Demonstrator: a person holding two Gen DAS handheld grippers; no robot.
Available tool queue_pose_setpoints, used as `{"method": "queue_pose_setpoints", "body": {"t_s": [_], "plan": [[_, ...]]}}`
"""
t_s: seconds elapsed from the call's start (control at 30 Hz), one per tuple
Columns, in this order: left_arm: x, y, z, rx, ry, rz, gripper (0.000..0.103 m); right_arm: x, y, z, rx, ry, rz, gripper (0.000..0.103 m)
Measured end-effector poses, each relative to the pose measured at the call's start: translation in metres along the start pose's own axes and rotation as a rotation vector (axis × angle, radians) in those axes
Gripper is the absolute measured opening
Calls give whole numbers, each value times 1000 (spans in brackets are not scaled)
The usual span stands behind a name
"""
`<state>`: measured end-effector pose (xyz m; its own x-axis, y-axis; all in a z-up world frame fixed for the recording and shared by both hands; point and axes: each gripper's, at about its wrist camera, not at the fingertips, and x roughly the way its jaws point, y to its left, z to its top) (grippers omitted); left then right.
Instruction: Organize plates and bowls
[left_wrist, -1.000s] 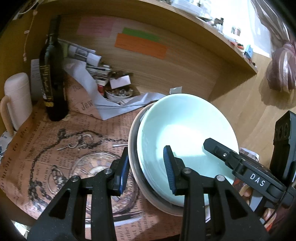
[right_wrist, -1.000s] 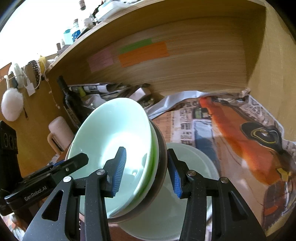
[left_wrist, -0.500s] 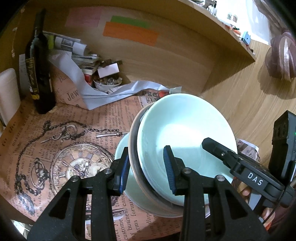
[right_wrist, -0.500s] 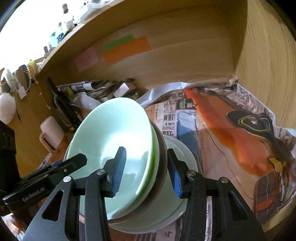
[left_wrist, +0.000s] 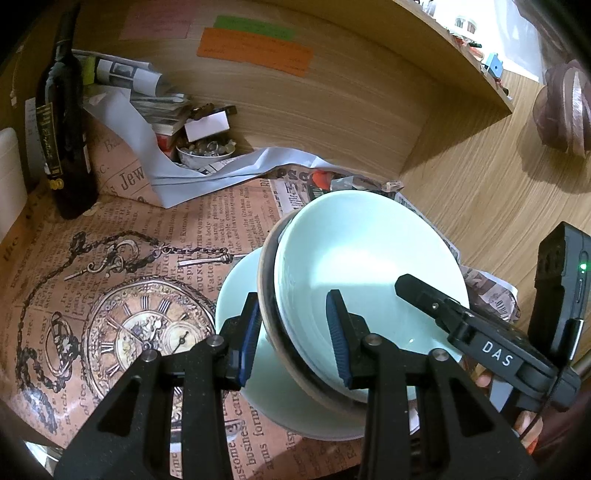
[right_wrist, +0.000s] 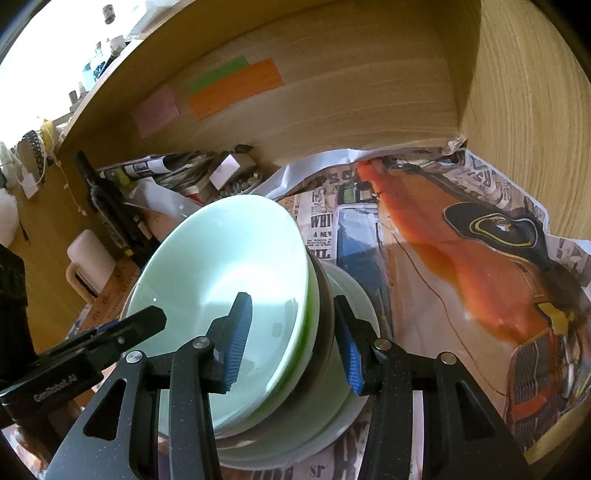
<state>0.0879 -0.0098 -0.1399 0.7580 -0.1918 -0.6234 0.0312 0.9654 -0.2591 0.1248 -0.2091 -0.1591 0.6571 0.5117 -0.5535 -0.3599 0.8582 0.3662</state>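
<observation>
A stack of nested bowls (left_wrist: 354, 266), pale green bowls inside a dark brown one (left_wrist: 266, 295), is held between both grippers. My left gripper (left_wrist: 291, 336) is shut on the stack's left rim. My right gripper (right_wrist: 295, 345) is shut on its right rim (right_wrist: 314, 295). The stack sits just over a pale green plate (left_wrist: 236, 291) on the newspaper-lined shelf; the plate also shows in the right wrist view (right_wrist: 354, 295). I cannot tell whether the stack touches the plate.
A dark wine bottle (left_wrist: 64, 122) and a white mug (right_wrist: 86, 258) stand at the left. A small bowl of trinkets (left_wrist: 205, 149) and rolled papers (left_wrist: 125, 74) lie at the back. The wooden back wall (right_wrist: 351, 92) and side wall (right_wrist: 524, 92) enclose the shelf.
Both grippers carried the bowl stack forward and down into the shelf, over the pale green plate. The grip on the stack is unchanged.
</observation>
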Motion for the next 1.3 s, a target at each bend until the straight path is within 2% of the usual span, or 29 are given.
{"method": "queue_pose_setpoints", "body": {"t_s": [0.17, 0.5, 0.57, 0.63, 0.67, 0.87, 0.93, 1.1, 1.17, 1.3], "plan": [[5, 6, 0, -16, 13, -3, 35, 4, -1, 2, 0, 2, 11, 41], [9, 14, -3, -29, 9, -21, 35, 6, 3, 4, -19, 5, 40, 49], [6, 14, -3, -19, -8, 3, 37, 5, 4, 4, -24, 3, 41, 52], [1, 14, -3, -11, -24, 24, 41, 0, 6, 4, -33, -16, 39, 62], [-2, 15, -2, -13, -32, 27, 43, -4, 8, 4, -40, -32, 30, 64], [-36, 12, 4, 6, -116, 33, 47, -33, 18, 7, -83, -130, 7, 68], [-53, 8, 6, 28, -163, 36, 53, -45, 21, 8, -93, -165, 9, 71], [-95, -7, 11, 85, -286, 39, 60, -77, 34, 10, -137, -259, 10, 71], [-107, -11, 11, 100, -321, 39, 67, -87, 39, 10, -157, -291, 11, 72], [-130, -20, 8, 137, -389, 45, 77, -109, 49, 9, -196, -361, 8, 78]]}}
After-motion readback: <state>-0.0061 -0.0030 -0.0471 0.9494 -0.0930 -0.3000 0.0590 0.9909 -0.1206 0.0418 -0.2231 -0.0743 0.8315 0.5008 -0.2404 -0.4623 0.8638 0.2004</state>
